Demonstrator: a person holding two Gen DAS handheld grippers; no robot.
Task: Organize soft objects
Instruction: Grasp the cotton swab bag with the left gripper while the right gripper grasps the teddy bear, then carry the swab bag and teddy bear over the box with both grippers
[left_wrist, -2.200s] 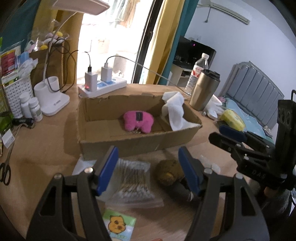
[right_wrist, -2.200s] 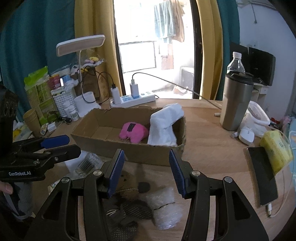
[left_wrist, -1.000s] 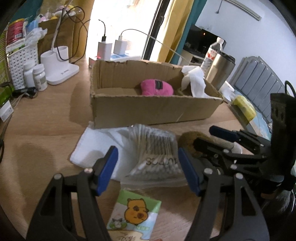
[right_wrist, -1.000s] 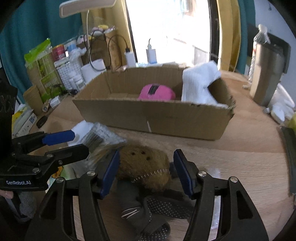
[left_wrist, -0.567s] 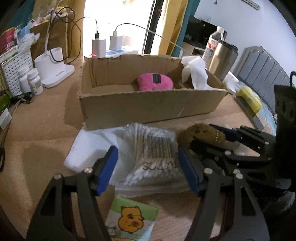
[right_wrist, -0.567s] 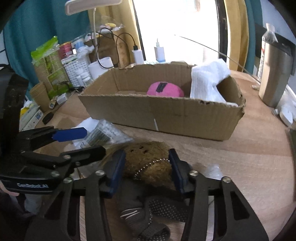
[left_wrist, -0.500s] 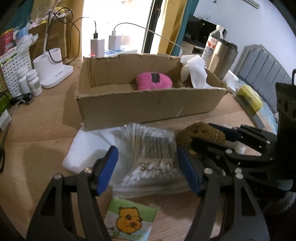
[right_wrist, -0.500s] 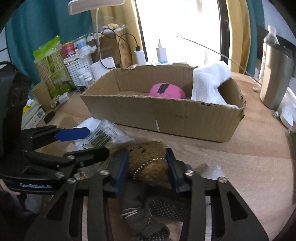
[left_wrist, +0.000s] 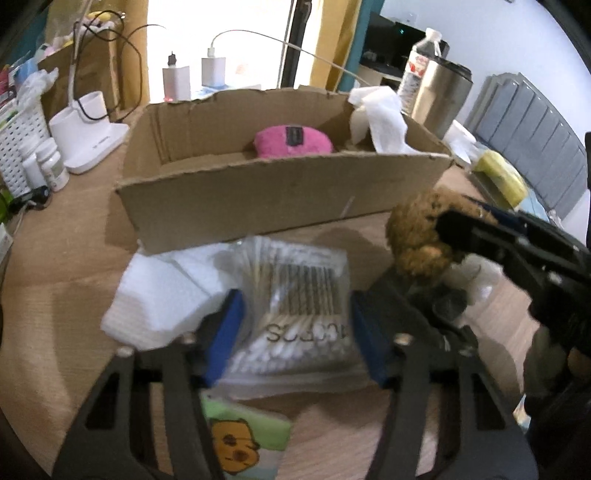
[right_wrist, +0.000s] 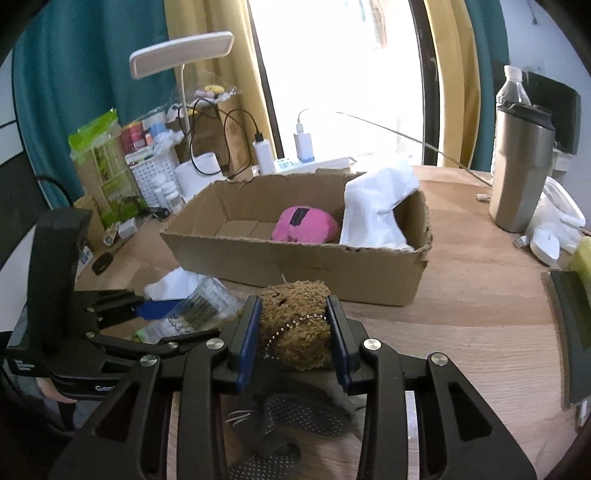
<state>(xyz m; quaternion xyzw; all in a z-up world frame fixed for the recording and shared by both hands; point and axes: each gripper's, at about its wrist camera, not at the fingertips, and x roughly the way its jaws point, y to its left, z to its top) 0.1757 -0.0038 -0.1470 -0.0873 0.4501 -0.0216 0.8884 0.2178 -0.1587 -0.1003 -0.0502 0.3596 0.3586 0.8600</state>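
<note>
My right gripper (right_wrist: 293, 334) is shut on a brown plush toy (right_wrist: 295, 325) with a bead chain and holds it above the table, just short of the cardboard box (right_wrist: 295, 258); it also shows in the left wrist view (left_wrist: 421, 229). The box (left_wrist: 280, 199) holds a pink plush (left_wrist: 291, 142) and a white cloth (left_wrist: 380, 118). My left gripper (left_wrist: 295, 332) is open, its fingers either side of a clear bag of cotton swabs (left_wrist: 299, 317) lying on a white folded cloth (left_wrist: 159, 299). Grey dotted socks (right_wrist: 295, 417) lie under my right gripper.
A steel tumbler (right_wrist: 521, 166) and water bottle (right_wrist: 513, 88) stand at the right. A desk lamp (right_wrist: 181, 59), power strip, white basket and bottles crowd the back left. A green cartoon packet (left_wrist: 240, 439) lies near my left gripper. A phone (right_wrist: 572, 321) lies at the right edge.
My right gripper closed on the brown plush and lifted it off the socks toward the box. My left gripper moved in lower and closer around the cotton swab bag.
</note>
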